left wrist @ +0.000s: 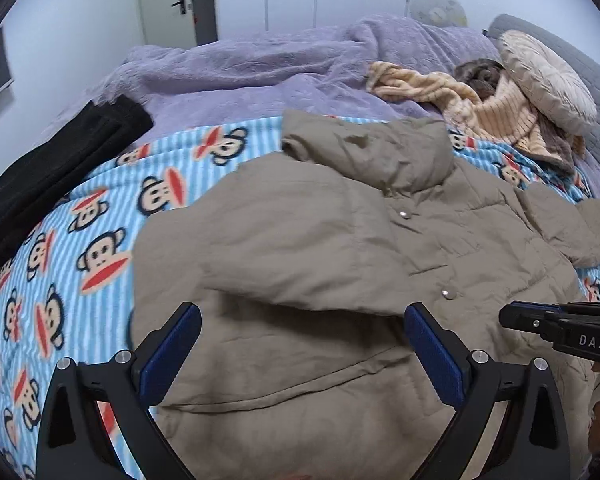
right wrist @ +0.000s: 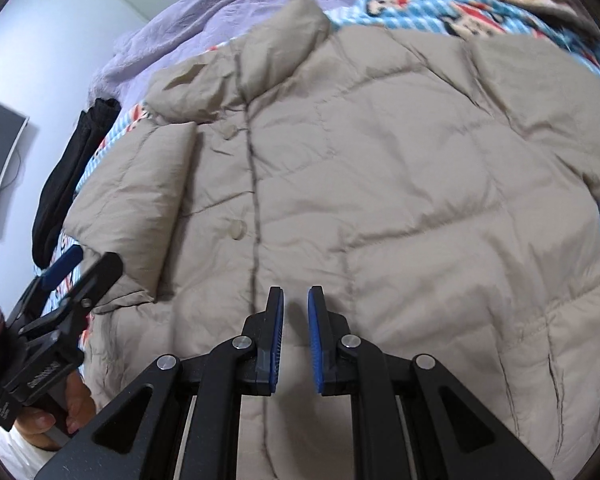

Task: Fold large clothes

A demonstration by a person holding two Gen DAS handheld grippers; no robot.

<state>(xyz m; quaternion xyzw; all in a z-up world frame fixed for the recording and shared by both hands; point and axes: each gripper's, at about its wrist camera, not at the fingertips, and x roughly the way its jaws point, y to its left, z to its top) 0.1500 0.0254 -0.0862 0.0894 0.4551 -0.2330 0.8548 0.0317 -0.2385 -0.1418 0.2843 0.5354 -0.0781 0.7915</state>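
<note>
You are working over the bed point(left wrist: 100, 208), its monkey-print blanket lying across the near half and a purple cover point(left wrist: 260, 72) bunched toward the far edge. The tan puffer jacket point(left wrist: 320, 264) is lying front-up in the middle of that blanket, collar toward the far edge; one sleeve point(right wrist: 156, 184) is already lying folded in across the chest, while the other is still reaching out toward the bed's edge. A folded black garment point(left wrist: 60, 176) is sitting at the bed's other edge. Your left gripper point(left wrist: 302, 316) is hovering with fingers spread wide and empty; your right gripper point(right wrist: 296, 300) is hanging over the placket, fingers nearly pressed together, pinching nothing. Next, probably, you are taking the outstretched sleeve, which calls for opening the right fingers first.
</note>
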